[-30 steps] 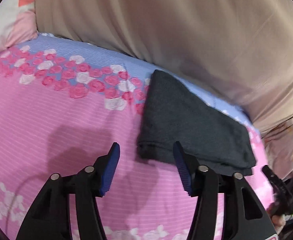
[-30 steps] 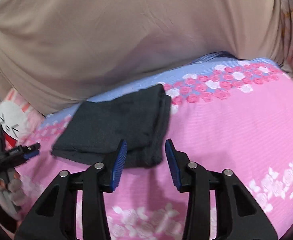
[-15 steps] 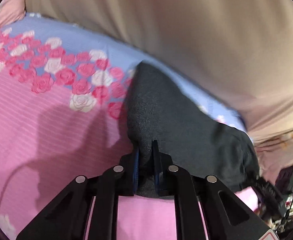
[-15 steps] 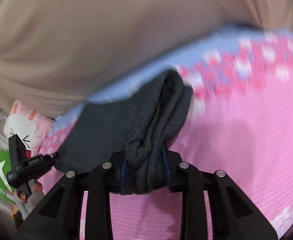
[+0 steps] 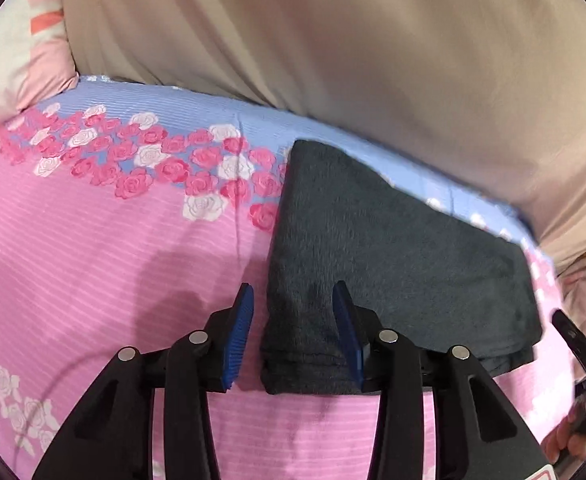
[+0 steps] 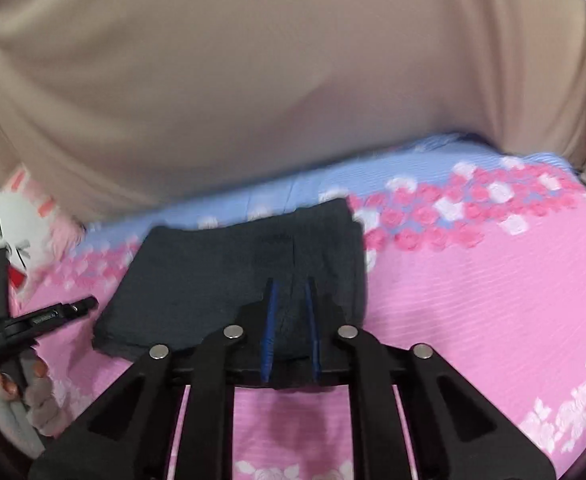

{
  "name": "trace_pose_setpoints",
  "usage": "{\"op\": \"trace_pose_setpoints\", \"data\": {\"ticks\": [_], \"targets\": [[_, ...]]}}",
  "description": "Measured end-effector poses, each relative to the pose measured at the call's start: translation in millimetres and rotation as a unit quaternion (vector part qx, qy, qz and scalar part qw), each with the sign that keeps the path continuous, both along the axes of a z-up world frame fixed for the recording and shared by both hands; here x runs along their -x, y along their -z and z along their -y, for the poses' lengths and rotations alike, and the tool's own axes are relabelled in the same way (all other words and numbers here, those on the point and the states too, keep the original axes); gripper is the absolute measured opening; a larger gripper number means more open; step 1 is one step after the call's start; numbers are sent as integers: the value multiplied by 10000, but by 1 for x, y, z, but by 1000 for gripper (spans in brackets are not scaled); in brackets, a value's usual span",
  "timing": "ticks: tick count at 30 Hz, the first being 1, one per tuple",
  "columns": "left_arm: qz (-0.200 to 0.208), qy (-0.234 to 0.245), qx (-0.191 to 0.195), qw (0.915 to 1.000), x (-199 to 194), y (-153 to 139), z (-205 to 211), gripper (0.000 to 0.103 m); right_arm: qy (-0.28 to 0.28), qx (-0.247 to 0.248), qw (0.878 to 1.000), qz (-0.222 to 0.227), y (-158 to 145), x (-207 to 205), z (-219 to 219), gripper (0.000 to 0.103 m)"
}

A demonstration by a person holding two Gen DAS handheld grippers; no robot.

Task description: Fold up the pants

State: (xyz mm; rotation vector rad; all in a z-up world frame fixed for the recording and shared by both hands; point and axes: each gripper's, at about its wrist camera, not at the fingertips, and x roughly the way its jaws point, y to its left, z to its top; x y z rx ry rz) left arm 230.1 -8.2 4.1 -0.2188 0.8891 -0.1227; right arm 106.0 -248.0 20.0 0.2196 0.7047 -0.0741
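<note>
Pants nearly folded
Dark pants (image 5: 393, 264) lie compact near bed's (image 5: 93, 264) far edge; left hand-held gripper (image 5: 293, 340) just opening, spread astride a corner; right hand-held gripper (image 6: 291, 328) just closing, pinching the hem.

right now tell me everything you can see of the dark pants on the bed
The pants are dark charcoal, soft and slightly fuzzy like knit or fleece, folded into a compact layered rectangle lying flat on the pink floral bedsheet, its far edge on the sheet's blue band. The left gripper straddles one near corner, jaws just reopened, pads apart from the cloth. The right gripper, jaws just closing, pinches the other near corner.
</note>
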Motion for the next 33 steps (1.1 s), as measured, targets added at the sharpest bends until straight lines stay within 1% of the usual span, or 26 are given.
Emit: {"op": "trace_pose_setpoints", "data": {"ticks": [1, 2, 3, 4, 5, 6, 7, 8, 9, 10, 11, 12, 13, 14, 16, 17, 18, 20, 21, 22, 24, 25, 26, 30, 31, 33], "targets": [[-6, -25, -113, 9999, 2, 2, 4, 39, 191, 159, 9996, -117, 12, -6, 6, 0], [32, -15, -196, 9998, 7, 2, 8, 39, 241, 35, 9997, 41, 13, 0, 9, 0], [103, 31, -266, 9996, 15, 0, 11, 39, 266, -247, 9993, 126, 4, 12, 10, 0], [237, 95, -415, 9988, 25, -3, 15, 39, 239, -319, 9989, 245, -5, 21, 10, 3], [342, 124, -566, 9977, 31, -5, 19, 40, 181, -304, 9985, 413, -13, 31, 5, 3], [481, 133, -780, 9957, 40, -7, 25, 41, 144, -110, 9985, 514, -18, 37, -2, 3], [569, 146, -871, 9945, 44, -7, 29, 44, 152, 152, 9989, 408, -14, 36, -8, 3], [656, 172, -951, 9932, 49, -6, 33, 49, 182, 435, 9988, 137, -4, 25, -14, 3], [710, 193, -1034, 9919, 53, -5, 38, 51, 268, 604, 9978, -48, 9, 20, -14, 3], [736, 215, -1158, 9903, 57, -4, 44, 51, 350, 557, 9978, 126, 8, 28, -15, 3], [742, 232, -1223, 9894, 60, -2, 47, 51, 378, 503, 9979, 160, 3, 36, -19, 6], [761, 252, -1266, 9887, 65, -1, 49, 52, 345, 459, 9979, 295, -5, 50, -25, 8], [784, 262, -1287, 9882, 70, 0, 50, 57, 314, 479, 9971, 499, -13, 68, -33, 8], [794, 260, -1286, 9882, 75, 0, 50, 62, 274, 541, 9965, 577, -15, 82, -41, 8], [900, 209, -1216, 9883, 86, 0, 49, 68, 241, 627, 9959, 607, -12, 105, -53, 8], [964, 162, -1190, 9881, 91, 0, 48, 73, 228, 646, 9961, 564, -7, 117, -59, 10], [1063, 114, -1173, 9873, 99, -1, 46, 75, 205, 624, 9967, 481, -2, 122, -62, 12], [1181, 72, -1191, 9858, 109, -2, 47, 81, 202, 566, 9976, 341, 11, 134, -66, 26], [1222, 55, -1197, 9852, 115, -3, 47, 82, 195, 492, 9983, 255, 14, 144, -68, 30], [1261, 42, -1188, 9849, 122, -3, 47, 84, 205, 434, 9983, 337, 14, 144, -64, 33], [1296, 10, -1184, 9845, 133, -3, 47, 85, 342, 433, 9969, 565, 10, 155, -63, 49], [1340, -11, -1168, 9841, 139, -4, 47, 87, 357, 442, 9967, 582, 11, 158, -65, 64], [1385, -26, -1145, 9837, 145, -5, 47, 87, 355, 452, 9967, 579, 12, 158, -67, 75], [1515, -87, -1103, 9823, 154, -7, 48, 87, 432, 722, 9948, 583, 12, 159, -74, 86], [1462, -79, -1097, 9831, 152, -6, 48, 87, 419, 760, 9946, 570, 12, 160, -75, 89], [1293, -102, -1109, 9853, 146, -3, 47, 87, 474, 844, 9936, 576, 13, 160, -76, 89]]}}
